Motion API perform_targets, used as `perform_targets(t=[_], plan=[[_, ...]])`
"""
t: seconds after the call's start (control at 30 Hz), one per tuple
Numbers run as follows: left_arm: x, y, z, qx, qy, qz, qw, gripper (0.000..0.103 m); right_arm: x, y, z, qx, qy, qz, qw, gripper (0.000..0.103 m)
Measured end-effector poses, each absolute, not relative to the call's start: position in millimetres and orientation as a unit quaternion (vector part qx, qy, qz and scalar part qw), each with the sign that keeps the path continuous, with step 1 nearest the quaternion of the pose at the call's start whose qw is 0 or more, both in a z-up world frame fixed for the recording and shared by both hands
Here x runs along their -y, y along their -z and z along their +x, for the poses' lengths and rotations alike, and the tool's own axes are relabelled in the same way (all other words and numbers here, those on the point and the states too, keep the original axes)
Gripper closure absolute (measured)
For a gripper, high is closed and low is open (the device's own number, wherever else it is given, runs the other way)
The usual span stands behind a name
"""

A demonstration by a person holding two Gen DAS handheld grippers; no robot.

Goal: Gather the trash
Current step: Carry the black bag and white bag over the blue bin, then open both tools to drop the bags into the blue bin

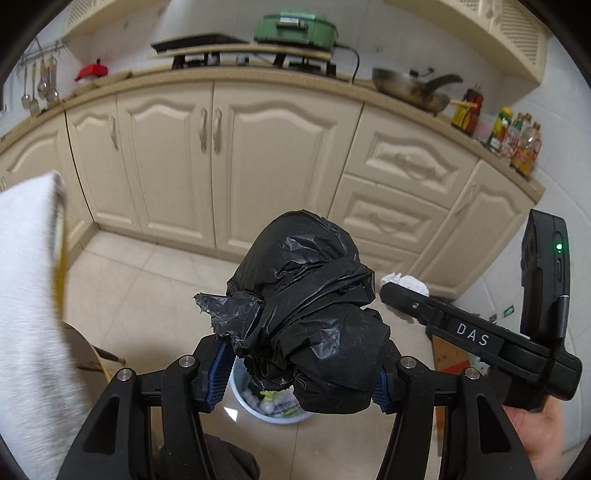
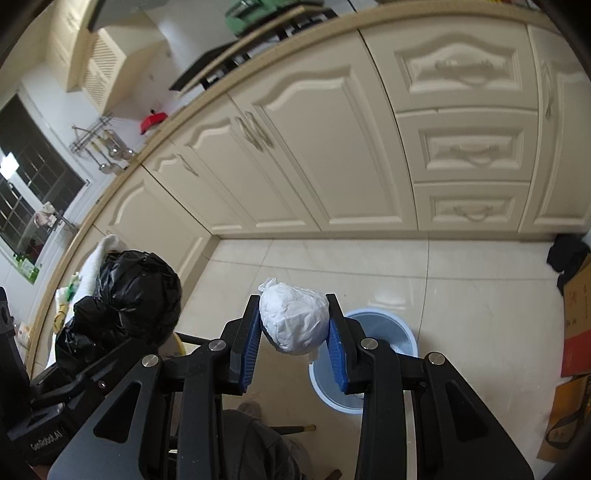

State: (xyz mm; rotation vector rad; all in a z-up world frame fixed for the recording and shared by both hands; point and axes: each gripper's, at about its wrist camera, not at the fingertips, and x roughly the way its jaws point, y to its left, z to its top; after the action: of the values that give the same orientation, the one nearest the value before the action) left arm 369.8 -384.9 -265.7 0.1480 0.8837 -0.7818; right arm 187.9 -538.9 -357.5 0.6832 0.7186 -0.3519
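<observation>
At the lower centre of the left wrist view, the left claw (image 1: pixel 301 376) is clenched on a crumpled black plastic bag (image 1: pixel 306 314), whose bulk rises above the blue pads and hides most of the gap between them. Directly below the bag, on the pale tiled floor (image 1: pixel 147 280), stands a light blue bin (image 1: pixel 243 400) with scraps of trash showing inside. At the right edge of that frame the right claw (image 1: pixel 391 291) reaches in from the side, a bit of white paper visible at its tip, with a hand (image 1: pixel 535 428) under its body at the lower right. A blurred white cloth (image 1: pixel 26 295) fills the left edge.

In the centre of the right wrist view, the right claw (image 2: pixel 293 332) is grasping a white paper wad (image 2: pixel 293 319), its blue pads pressed against both sides of the ball. The bin (image 2: pixel 384 328) sits just behind and to the right of the wad, partly hidden by the right finger. At the lower left of this frame the black bag (image 2: pixel 129 295) appears again, held by the left claw.

Cream cabinets (image 2: pixel 332 147) run across the upper half of both views. On the table (image 1: pixel 258 72) above them sit a green appliance (image 1: pixel 295 27), a worn frying pan (image 1: pixel 410 88) and several bottles (image 1: pixel 517 136) toward the upper right.
</observation>
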Motion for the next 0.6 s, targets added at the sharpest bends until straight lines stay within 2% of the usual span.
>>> perform_targets(t=[0.2,0.3,0.33,0.37,0.4,0.47,0.53,0.6], plan=[[430,296,402,-0.449,0.361,0.074,0.814,0.046,557,382,201,-0.36,0.166,0.345,0.851,0.067],[452,315,417,-0.471,0.352,0.092,0.804,0.04,565,398,209,-0.374,0.169,0.354,0.84,0.066],[458,320,421,-0.476,0.346,0.095,0.802,0.038,566,402,209,-0.377,0.172,0.357,0.837,0.062],[464,324,425,-0.48,0.343,0.096,0.802,0.029,569,407,209,-0.38,0.176,0.361,0.833,0.058],[468,327,428,-0.482,0.339,0.097,0.802,0.019,571,410,209,-0.38,0.178,0.367,0.83,0.049],[475,331,433,-0.482,0.333,0.098,0.805,0.014,573,414,205,-0.378,0.183,0.376,0.826,0.042],[479,332,434,-0.477,0.328,0.102,0.809,0.008,575,415,199,-0.377,0.195,0.379,0.822,0.023],[477,332,429,-0.471,0.325,0.105,0.813,0.005,576,415,193,-0.375,0.203,0.383,0.82,0.012]])
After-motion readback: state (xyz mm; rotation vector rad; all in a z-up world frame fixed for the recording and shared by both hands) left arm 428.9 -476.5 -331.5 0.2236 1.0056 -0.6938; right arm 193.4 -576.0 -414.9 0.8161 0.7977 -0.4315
